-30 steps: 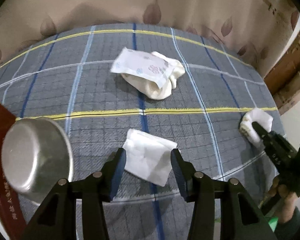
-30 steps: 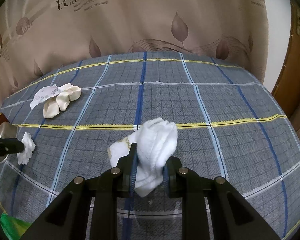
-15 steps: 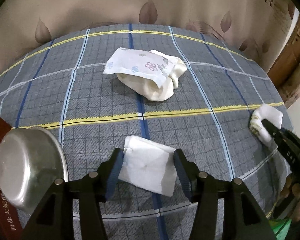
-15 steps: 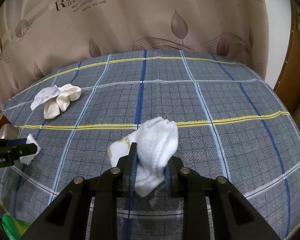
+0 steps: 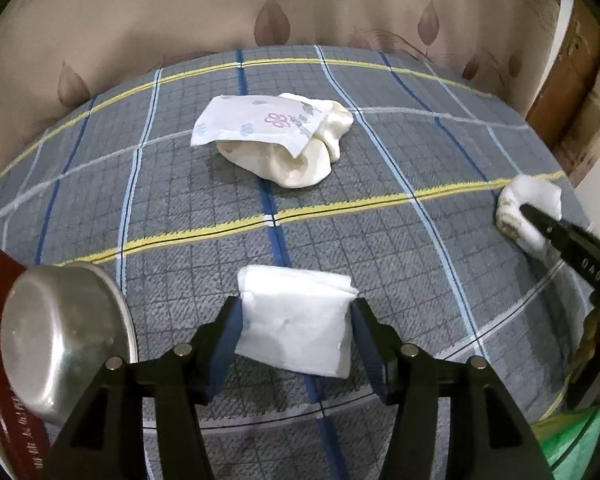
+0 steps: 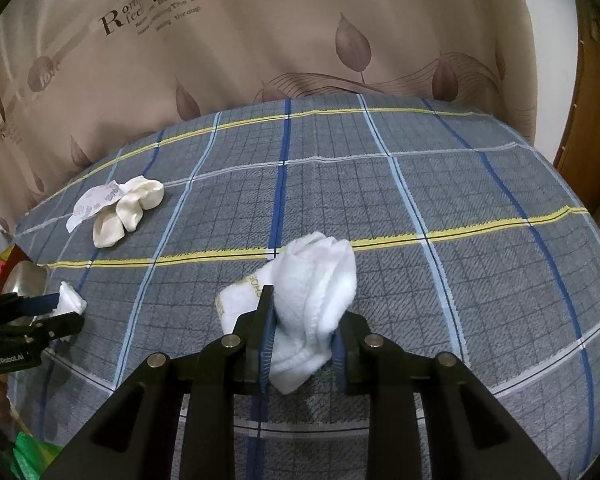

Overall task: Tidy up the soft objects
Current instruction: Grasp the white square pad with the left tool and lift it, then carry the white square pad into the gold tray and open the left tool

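While your left gripper (image 5: 296, 334) is opening its jaws around the folded white tissue square (image 5: 296, 322) at lower centre, the pads may drag it out of shape. Your right gripper (image 6: 302, 340) pinches the white rolled sock (image 6: 320, 284) narrowly; the loose cuff could slip. Under the printed wrapper (image 5: 256, 122), the cream sock pair (image 5: 300, 158) is partly hidden.
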Demonstrator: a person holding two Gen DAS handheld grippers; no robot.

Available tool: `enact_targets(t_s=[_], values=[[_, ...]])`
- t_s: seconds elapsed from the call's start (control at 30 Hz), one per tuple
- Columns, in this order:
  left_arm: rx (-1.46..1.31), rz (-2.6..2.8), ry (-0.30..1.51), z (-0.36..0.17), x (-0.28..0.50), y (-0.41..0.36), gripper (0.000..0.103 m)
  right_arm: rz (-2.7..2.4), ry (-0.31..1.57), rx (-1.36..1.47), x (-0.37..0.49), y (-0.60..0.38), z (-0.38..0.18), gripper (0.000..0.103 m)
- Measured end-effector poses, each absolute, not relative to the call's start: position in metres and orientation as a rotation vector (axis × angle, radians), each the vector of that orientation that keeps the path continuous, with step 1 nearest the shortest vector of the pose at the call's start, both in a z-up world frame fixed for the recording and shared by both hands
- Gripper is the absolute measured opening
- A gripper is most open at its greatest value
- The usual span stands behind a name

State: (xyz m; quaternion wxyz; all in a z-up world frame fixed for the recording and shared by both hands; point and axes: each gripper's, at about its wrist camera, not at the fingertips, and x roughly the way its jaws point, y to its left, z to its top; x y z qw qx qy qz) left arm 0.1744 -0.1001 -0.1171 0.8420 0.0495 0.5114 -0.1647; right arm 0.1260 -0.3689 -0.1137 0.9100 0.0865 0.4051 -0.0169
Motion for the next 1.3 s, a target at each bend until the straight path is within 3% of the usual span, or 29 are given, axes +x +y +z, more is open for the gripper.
enact_targets(t_s=[0.1,0.13,0.17,0.3,1.3], values=[[0.045,-0.356,1.088,-0.117,0.176,-0.093,0.056,-0.035,0.835,0.179,0.126,-0.368,-0.114,0.025],[0.027,-0.352,1.091,-0.116,0.176,-0.091,0.049,-0.035,0.836,0.179,0.126,-0.369,-0.114,0.025],[0.022,-0.335,1.091,-0.115,0.177,-0.089,0.032,-0.035,0.836,0.18,0.126,-0.369,-0.114,0.025],[-0.017,-0.325,1.107,-0.114,0.179,-0.081,0.021,-0.035,0.836,0.18,0.127,-0.368,-0.114,0.025],[-0.009,-0.245,1.056,-0.039,0.13,-0.004,0.02,-0.036,0.836,0.181,0.127,-0.369,-0.115,0.026]])
